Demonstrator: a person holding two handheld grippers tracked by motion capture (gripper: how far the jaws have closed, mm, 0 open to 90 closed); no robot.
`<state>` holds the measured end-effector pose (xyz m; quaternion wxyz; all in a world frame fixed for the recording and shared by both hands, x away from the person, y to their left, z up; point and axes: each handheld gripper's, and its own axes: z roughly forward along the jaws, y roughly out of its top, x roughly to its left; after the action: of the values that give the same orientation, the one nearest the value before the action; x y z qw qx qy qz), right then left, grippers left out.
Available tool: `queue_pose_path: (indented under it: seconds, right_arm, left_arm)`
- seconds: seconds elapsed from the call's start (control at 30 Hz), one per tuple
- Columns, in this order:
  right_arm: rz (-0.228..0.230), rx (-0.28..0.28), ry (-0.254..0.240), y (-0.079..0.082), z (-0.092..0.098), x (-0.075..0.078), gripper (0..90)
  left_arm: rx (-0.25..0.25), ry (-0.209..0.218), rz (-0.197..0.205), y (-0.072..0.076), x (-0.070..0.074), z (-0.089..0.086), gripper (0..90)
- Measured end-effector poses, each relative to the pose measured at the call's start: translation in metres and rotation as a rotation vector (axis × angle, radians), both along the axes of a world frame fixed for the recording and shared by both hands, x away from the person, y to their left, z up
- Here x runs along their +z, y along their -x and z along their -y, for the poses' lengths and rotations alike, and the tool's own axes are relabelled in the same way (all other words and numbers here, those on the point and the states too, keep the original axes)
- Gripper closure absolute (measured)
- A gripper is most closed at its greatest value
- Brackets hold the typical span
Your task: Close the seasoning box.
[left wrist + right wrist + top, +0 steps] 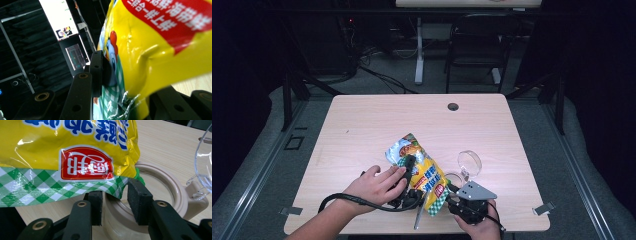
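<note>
A yellow snack bag (428, 176) with a green check bottom edge is held tilted over the table (362, 130). My left gripper (412, 172) is shut on its middle. In the left gripper view one pad (96, 70) presses the bag (150, 37), and the other jaw lies under it. My right gripper (453, 191) is at the front right, shut on the wall of a beige jar (453, 176). In the right gripper view the jar's rim (160, 185) sits between my right gripper's (115, 202) pads. The bag's corner (62, 145) hangs just above the opening.
The jar's clear hinged lid (469, 162) (205, 165) stands open behind it. A slim silver tool (419, 212) lies near the front edge between the hands. A cable hole (453, 106) is at the table's far side, and a chair (477, 45) stands beyond.
</note>
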<state>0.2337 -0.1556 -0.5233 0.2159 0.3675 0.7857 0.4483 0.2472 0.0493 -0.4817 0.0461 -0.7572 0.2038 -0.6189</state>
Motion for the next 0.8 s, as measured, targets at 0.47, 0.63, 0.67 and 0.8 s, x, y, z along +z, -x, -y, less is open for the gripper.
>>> queue_pose_path:
  seconds: [0.47, 0.63, 0.67, 0.8]
  right_arm:
    - [-0.001, -0.003, 0.003, -0.0010, -0.0007, -0.0005, 65.5]
    - [-0.001, -0.003, 0.004, -0.0014, -0.0005, -0.0006, 65.5]
    - [-0.001, -0.003, 0.004, -0.0014, -0.0006, -0.0007, 65.5]
    - [-0.001, -0.002, 0.003, -0.0016, -0.0005, -0.0008, 65.5]
  left_arm:
    - [0.002, -0.011, 0.004, 0.0010, 0.0002, -0.0001, 71.2]
    - [-0.001, -0.010, 0.005, 0.0011, 0.0005, 0.0006, 71.3]
    - [-0.002, -0.011, 0.005, 0.0012, 0.0006, 0.0007, 71.3]
    - [-0.005, -0.025, 0.008, 0.0014, 0.0018, 0.0019, 71.5]
